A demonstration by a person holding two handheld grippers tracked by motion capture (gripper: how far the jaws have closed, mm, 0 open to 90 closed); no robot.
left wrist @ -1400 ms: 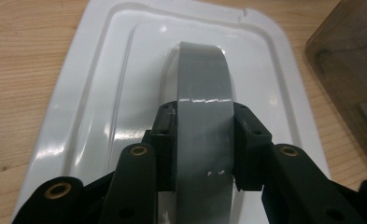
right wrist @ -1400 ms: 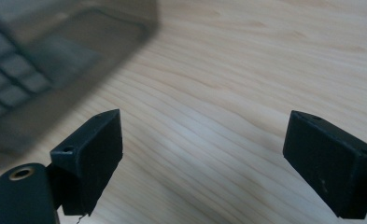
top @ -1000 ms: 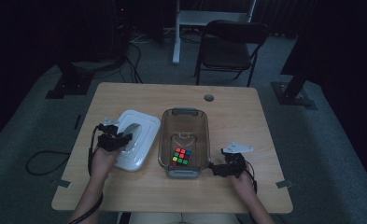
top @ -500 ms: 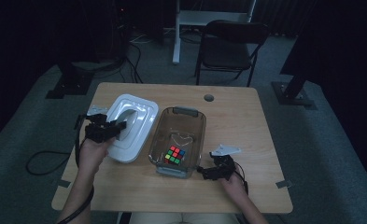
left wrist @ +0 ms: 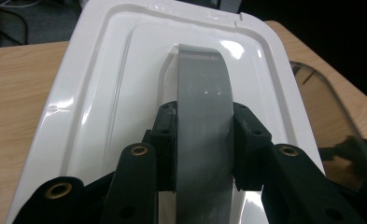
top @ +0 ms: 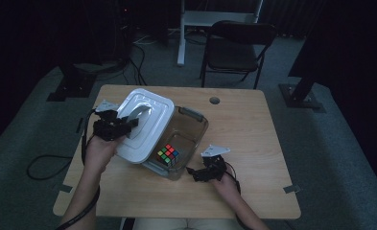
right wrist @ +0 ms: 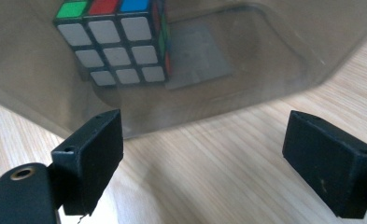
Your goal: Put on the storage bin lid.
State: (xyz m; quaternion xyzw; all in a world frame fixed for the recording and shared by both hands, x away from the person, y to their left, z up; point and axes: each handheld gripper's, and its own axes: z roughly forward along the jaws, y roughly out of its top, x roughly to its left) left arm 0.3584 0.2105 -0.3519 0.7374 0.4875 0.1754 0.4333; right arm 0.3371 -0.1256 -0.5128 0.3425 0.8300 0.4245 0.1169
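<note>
The left gripper (top: 128,125) clamped the grey strap handle (left wrist: 203,116) of the glossy white lid (top: 145,125), tilted over the smoky clear tub (top: 188,132). The right gripper (right wrist: 209,154) gaped open on the wood-grain table (top: 253,129).

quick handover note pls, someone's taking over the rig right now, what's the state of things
Left gripper: shut on the grey handle of the white lid, holding it tilted over the left side of the clear container.
Right gripper: open, empty, low over the table just by the container's near corner.
Rubik's cube: inside the container, near end.
Done: cube in, lid picked up.
Left: probably lower the lid square onto the rim and press it shut; the right gripper may steady the container.
</note>
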